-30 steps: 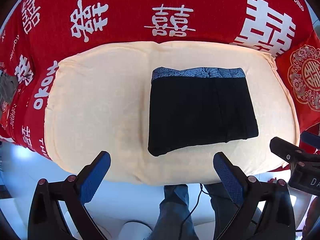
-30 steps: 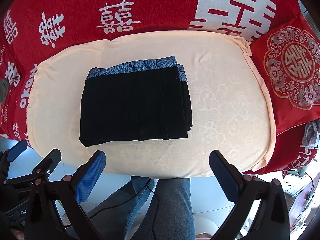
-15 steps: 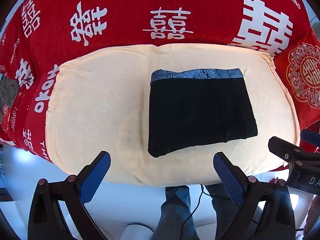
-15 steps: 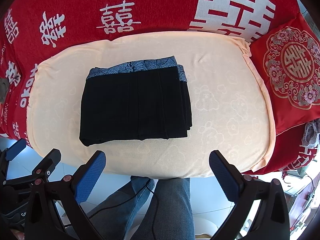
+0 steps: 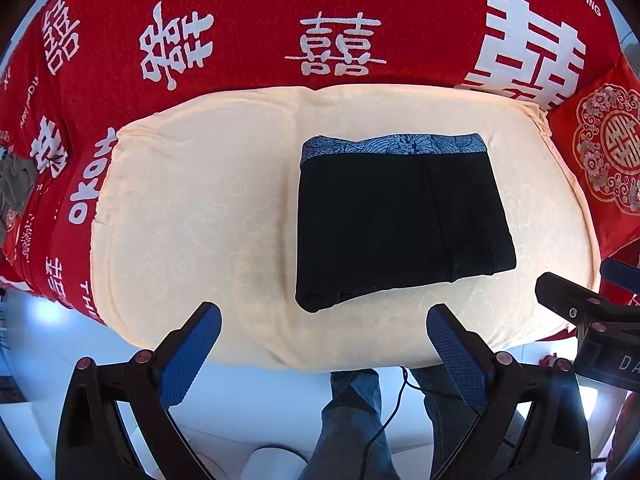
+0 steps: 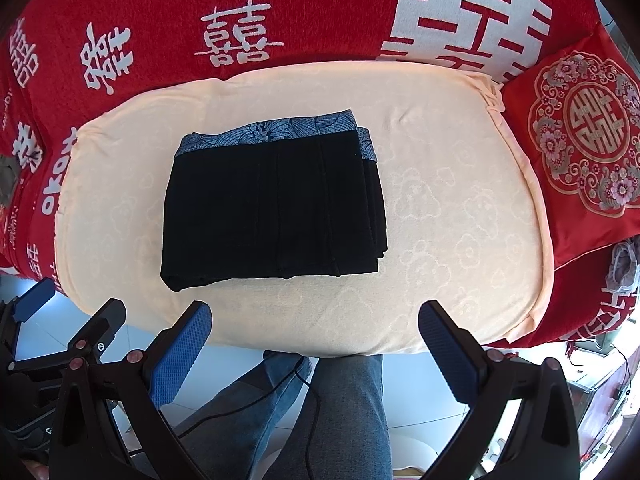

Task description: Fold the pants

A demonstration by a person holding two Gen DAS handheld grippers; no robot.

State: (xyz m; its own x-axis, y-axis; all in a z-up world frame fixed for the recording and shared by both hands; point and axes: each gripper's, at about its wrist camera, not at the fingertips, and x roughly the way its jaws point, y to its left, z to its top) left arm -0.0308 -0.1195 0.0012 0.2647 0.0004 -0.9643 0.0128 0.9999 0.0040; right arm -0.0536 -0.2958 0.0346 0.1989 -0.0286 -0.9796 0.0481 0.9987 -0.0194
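The black pants [image 5: 400,224] lie folded into a flat rectangle on the cream cushion [image 5: 192,216], their blue patterned waistband [image 5: 394,146] at the far edge. In the right wrist view the pants [image 6: 272,216] sit left of centre on the cushion [image 6: 460,216]. My left gripper [image 5: 323,322] is open and empty, held above the cushion's near edge, short of the pants. My right gripper [image 6: 314,322] is open and empty, also short of the pants. The right gripper shows at the right edge of the left wrist view [image 5: 576,312].
A red sofa cover with white characters [image 5: 340,48] lies behind the cushion. A red embroidered pillow [image 6: 584,136] stands at the right. The person's legs in jeans [image 6: 340,412] and a black cable [image 6: 256,400] are below the grippers, over a white floor.
Both grippers have drawn back slightly from the cushion, so the pants sit a little lower in the views. The pants have not moved. Both grippers stay open.
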